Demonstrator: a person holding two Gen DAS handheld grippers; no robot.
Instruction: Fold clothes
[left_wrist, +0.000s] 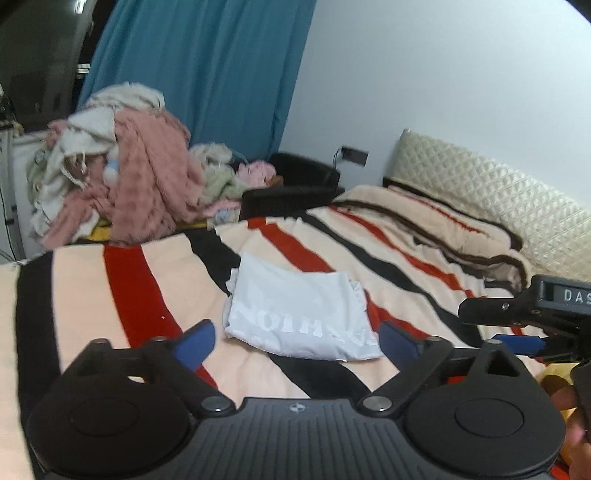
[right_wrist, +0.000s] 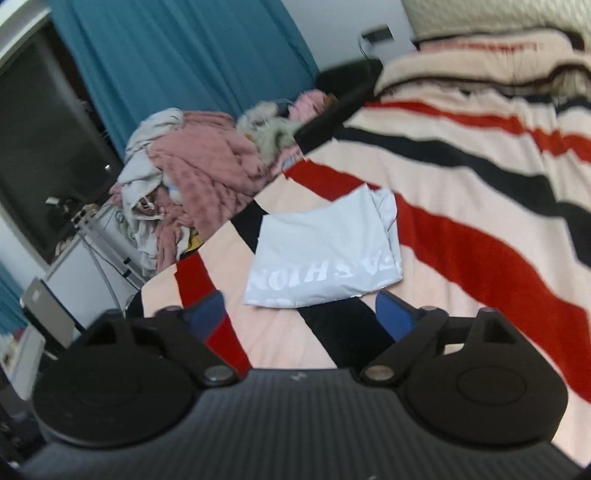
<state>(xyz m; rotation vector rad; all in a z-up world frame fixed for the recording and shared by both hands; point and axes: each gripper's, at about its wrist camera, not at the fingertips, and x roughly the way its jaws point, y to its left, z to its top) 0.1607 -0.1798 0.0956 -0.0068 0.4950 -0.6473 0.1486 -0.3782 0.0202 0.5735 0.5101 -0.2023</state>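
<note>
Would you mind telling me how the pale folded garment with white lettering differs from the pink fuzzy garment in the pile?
The pale folded garment with white lettering lies flat and alone on the striped blanket; the pink fuzzy garment hangs crumpled in a mixed heap beyond the blanket's edge. The pale one looks smooth and printed; the pink one is shaggy and plain. Neither is held: both jaws stand open.

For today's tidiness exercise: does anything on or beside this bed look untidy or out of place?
Yes. The folded pale garment lies neatly on the striped blanket, though bunched fabric pokes out at one edge. Beside the bed, a heap of pink and cream clothes sits tangled and unfolded. Both grippers are open and empty.
</note>
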